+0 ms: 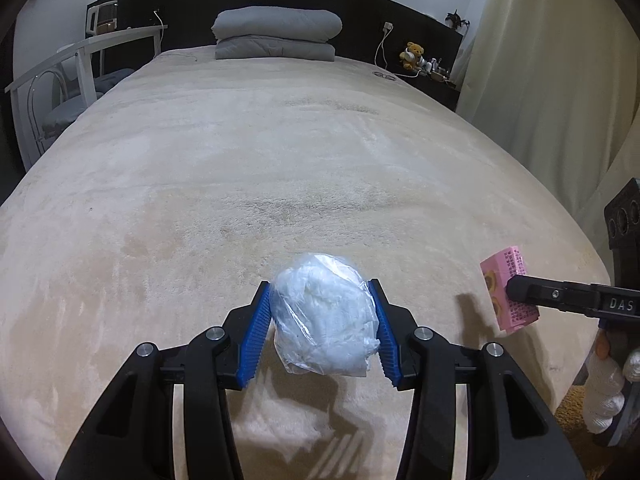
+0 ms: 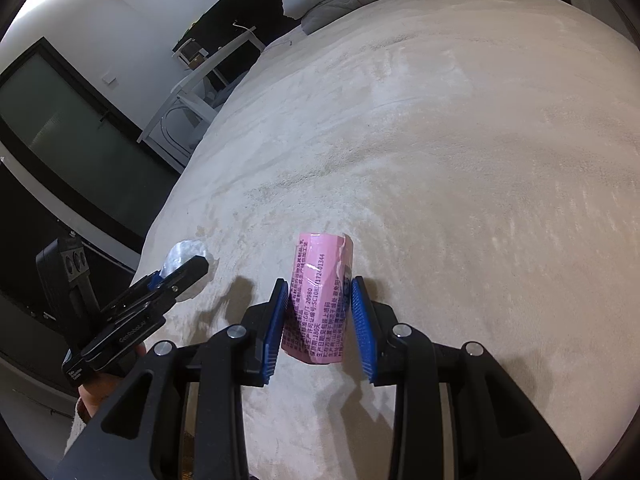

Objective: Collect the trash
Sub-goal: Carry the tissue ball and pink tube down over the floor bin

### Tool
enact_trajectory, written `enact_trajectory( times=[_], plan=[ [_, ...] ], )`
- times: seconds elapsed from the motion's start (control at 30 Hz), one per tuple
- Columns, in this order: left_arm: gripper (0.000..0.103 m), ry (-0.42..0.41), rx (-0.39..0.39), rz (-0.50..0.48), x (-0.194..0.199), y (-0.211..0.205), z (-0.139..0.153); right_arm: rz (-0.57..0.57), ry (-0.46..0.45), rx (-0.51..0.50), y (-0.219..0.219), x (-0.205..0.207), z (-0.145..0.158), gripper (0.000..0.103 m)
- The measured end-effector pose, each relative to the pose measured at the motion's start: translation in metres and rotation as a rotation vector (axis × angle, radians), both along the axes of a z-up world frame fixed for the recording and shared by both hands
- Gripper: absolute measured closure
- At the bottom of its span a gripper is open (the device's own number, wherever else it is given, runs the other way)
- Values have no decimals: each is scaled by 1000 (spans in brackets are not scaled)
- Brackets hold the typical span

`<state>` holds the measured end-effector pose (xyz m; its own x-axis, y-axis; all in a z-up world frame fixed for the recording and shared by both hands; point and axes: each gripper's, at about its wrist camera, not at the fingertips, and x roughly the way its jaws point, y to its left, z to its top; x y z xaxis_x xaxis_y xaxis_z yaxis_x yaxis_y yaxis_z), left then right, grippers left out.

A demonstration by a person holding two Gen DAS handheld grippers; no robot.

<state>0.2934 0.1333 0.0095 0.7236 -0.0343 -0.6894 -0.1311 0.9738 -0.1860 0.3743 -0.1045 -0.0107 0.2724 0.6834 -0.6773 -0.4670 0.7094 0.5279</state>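
Soft plush bed, crinkly plastic, printed pink wrapper.
Blanket (image 1: pixel 280 152) is matt cream fleece, nap brushed unevenly. Bag (image 1: pixel 326 314) is thin clear glossy film, crumpled, white wad inside. Pink wrapper (image 2: pixel 320 300) is slightly shiny, creased, printed with dark text. Gripper (image 1: pixel 320 332) bodies are matt black plastic; pads (image 1: pixel 256 340) are ribbed blue, rivets (image 1: pixel 214 334) bright metal. Grey pillows (image 1: pixel 276 36) are matt cloth.

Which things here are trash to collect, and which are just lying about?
Job:
- crumpled plastic bag, in left gripper
- pink carton, in right gripper

Lying about:
- folded grey quilt
- teddy bear
- glasses on bed
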Motion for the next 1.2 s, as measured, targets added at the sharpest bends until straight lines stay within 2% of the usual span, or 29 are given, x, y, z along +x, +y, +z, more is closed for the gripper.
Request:
enact_trajectory(
  times=[0.2, 0.53, 1.2],
  plan=[
    [57, -56, -5, 2, -24, -11, 16, -17, -37, 18, -19, -25, 6, 70],
    [57, -119, -48, 9, -71, -27, 25, -22, -80, 24, -43, -77, 3, 70],
    [57, -155, -104, -24, -170, -83, 10, 14, -158, 41, -83, -177, -5, 70]
  ],
)
